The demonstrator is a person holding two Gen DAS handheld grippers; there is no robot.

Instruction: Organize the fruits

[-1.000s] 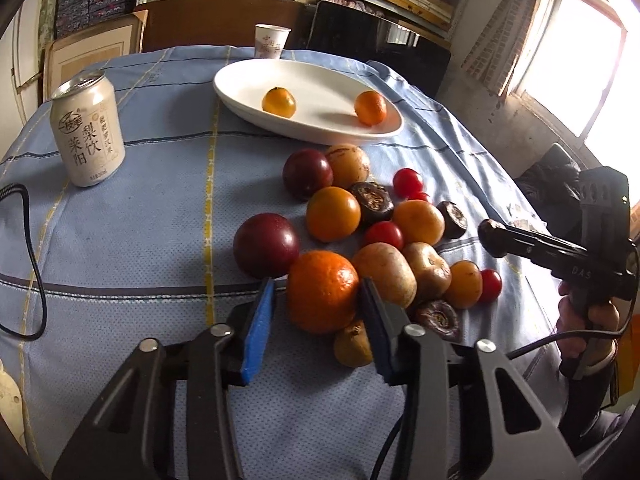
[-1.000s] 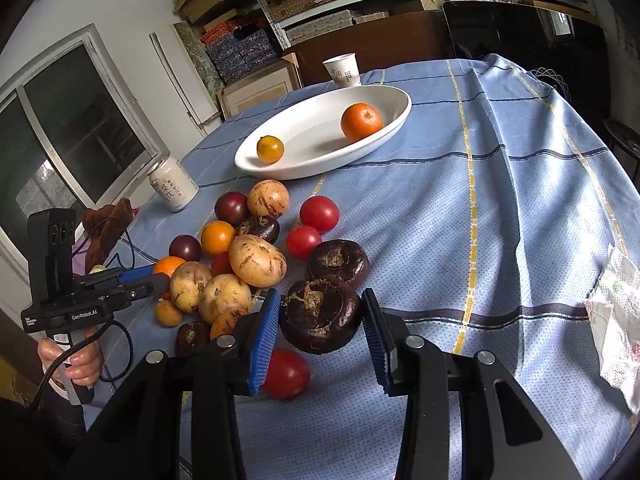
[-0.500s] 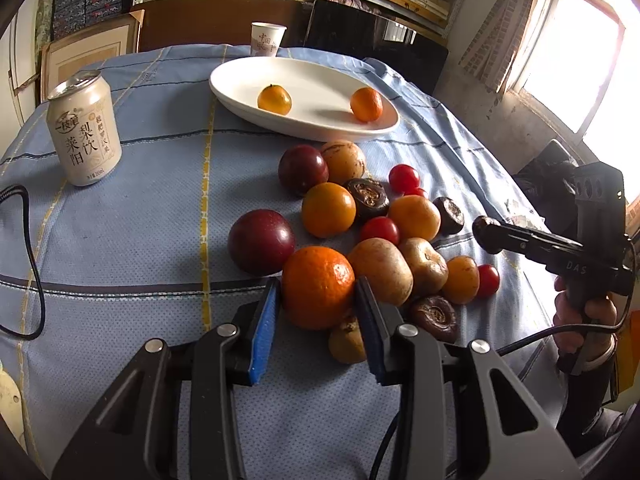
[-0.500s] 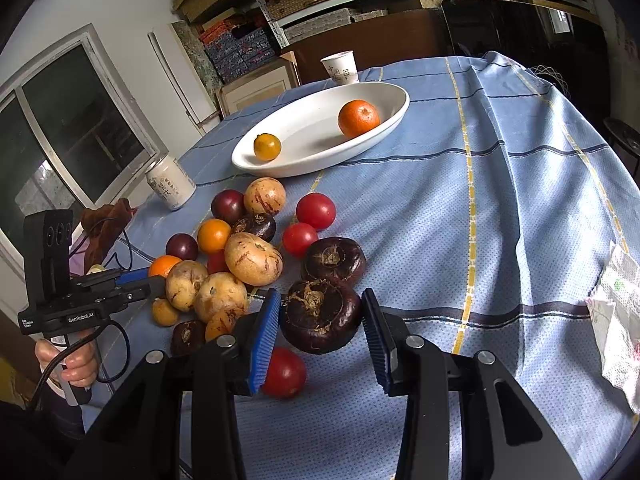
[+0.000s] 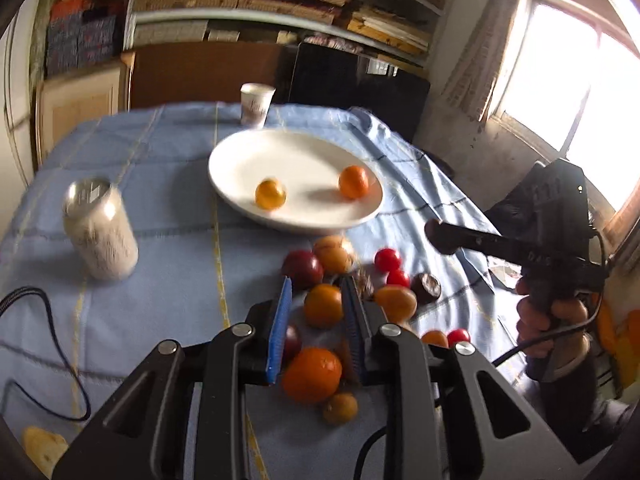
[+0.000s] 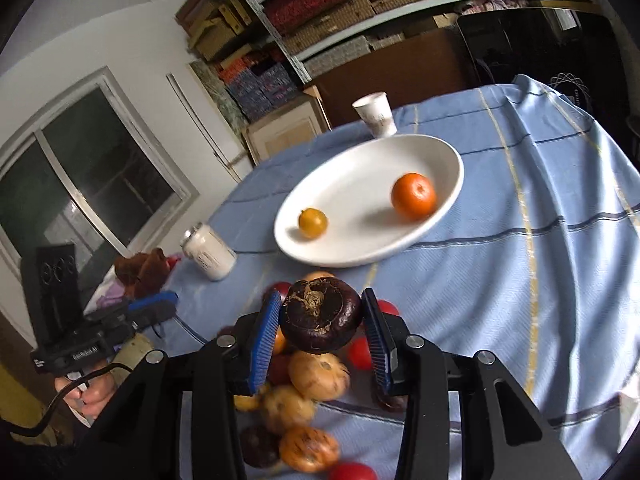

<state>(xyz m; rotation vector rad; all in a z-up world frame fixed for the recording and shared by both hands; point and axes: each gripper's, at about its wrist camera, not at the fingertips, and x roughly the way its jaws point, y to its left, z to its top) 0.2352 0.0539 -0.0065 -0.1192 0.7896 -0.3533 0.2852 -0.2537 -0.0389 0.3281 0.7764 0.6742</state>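
Observation:
My right gripper [image 6: 320,312] is shut on a dark purple-brown fruit [image 6: 320,318] and holds it above the fruit pile [image 6: 308,384]. My left gripper [image 5: 318,292] is raised over the pile; its jaws stand apart and nothing is gripped. An orange [image 5: 323,305] on the cloth shows through the gap, and a bigger orange [image 5: 311,374] lies below the jaws. The white oval plate [image 5: 240,160] [image 6: 352,184] holds a small yellow-orange fruit [image 5: 270,193] [image 6: 312,222] and an orange [image 5: 353,181] [image 6: 413,196]. The right gripper also shows in the left wrist view [image 5: 440,236].
A drink can [image 5: 102,234] [image 6: 208,252] stands left of the plate. A paper cup [image 5: 256,109] [image 6: 376,119] stands behind the plate. A black cable [image 5: 44,360] lies at the table's left edge. Shelves and a window surround the blue-clothed table [image 6: 540,280].
Both grippers have lifted. The right one took the dark fruit up off the cloth. The left one rose off the big orange, which stays on the table.

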